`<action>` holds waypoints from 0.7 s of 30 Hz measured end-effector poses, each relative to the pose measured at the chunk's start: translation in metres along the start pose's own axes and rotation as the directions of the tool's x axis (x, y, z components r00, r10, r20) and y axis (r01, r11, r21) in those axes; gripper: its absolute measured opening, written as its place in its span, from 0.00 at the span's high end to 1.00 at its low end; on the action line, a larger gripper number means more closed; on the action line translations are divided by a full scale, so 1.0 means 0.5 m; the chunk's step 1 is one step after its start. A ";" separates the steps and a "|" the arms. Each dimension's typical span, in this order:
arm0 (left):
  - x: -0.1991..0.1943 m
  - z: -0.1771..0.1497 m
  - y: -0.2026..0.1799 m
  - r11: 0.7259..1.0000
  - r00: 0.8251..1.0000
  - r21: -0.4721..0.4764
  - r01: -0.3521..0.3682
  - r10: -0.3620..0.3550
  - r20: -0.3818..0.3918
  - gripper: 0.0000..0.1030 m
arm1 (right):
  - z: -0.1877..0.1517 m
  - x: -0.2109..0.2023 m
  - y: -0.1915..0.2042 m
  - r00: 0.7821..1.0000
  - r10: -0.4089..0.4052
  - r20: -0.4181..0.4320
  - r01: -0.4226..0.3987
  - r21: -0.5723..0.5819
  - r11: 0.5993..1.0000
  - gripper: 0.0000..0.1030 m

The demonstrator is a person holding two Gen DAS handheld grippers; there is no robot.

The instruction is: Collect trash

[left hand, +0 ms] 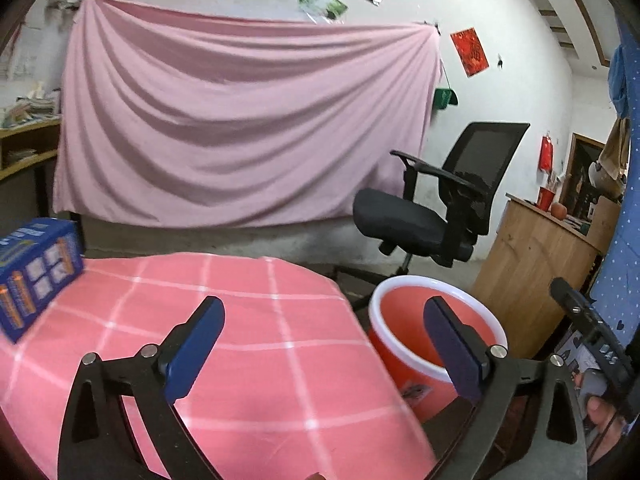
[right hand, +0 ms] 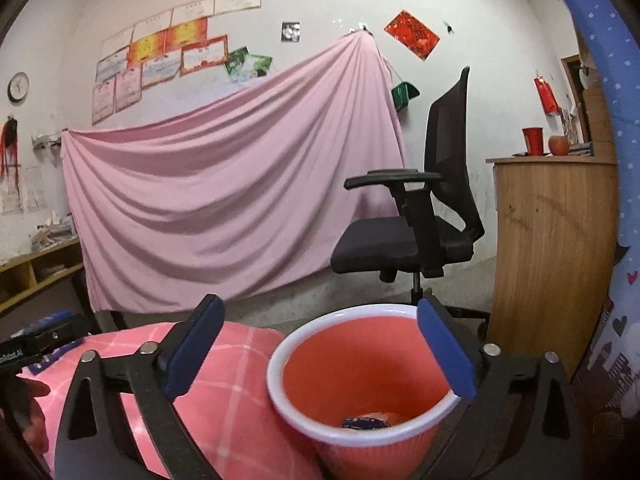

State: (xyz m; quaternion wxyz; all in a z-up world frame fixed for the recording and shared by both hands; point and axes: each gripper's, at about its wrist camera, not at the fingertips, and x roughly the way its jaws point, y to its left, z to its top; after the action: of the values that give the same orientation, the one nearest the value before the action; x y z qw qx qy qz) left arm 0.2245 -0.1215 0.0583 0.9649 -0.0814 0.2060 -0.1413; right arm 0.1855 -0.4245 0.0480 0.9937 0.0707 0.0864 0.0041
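**Both grippers empty over the bin, trash already dropped**

Left gripper (left hand: pixel 324 340) had its fingers (left hand: pixel 196 344) spread wide, nothing between them. Right gripper (right hand: pixel 318 340) likewise: fingers (right hand: pixel 446 354) wide apart and empty, hanging right above the mouth of the red bin (right hand: pixel 280 364). In the right wrist view a dark wrapper (right hand: pixel 366 421) lay at the bottom of the bin, so at least one piece of trash was already in.

Judgement: this looked like the release step, nearly finished. To do it well, keep the fingers open and clear of the white rim, lift away without knocking the bin, then go back for whatever remains. The blue battery box (left hand: pixel 36 276) sat at the far left of the counter (left hand: pixel 256 320), well apart from both grippers; whether it counts as trash cannot be told.

The counter carried a pink checked cloth, and the bin stood just beside its right edge, lower down. Behind: a black office chair (left hand: pixel 444 200), a pink sheet (left hand: pixel 240 128) hung across a white wall with certificates, a wooden cabinet (right hand: pixel 552 240) on the right bearing a red cup (right hand: pixel 532 141) and an apple. Motion blur softened the left view.
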 end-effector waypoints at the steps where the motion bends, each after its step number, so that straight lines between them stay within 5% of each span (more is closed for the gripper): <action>1: -0.020 -0.006 0.006 1.000 1.000 0.000 -0.007 0.007 0.011 0.04 | -0.003 -0.018 0.007 1.000 0.003 0.014 -0.003 0.003 1.000 0.00; 11: -0.171 -0.050 0.031 0.998 0.994 0.023 -0.067 0.065 0.083 0.02 | -0.023 -0.131 0.074 0.999 0.019 0.027 -0.018 -0.027 0.999 0.00; 21: -0.269 -0.124 0.047 0.995 0.995 0.069 -0.076 0.071 0.069 0.02 | -0.070 -0.238 0.147 1.000 0.008 -0.014 -0.009 -0.080 0.997 0.00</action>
State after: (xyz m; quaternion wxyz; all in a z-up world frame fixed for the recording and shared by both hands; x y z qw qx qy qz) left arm 0.0861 -0.0643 0.0478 0.9780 -0.0440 0.1716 -0.1101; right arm 0.0623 -0.3493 0.0447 0.9951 0.0313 0.0927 0.0122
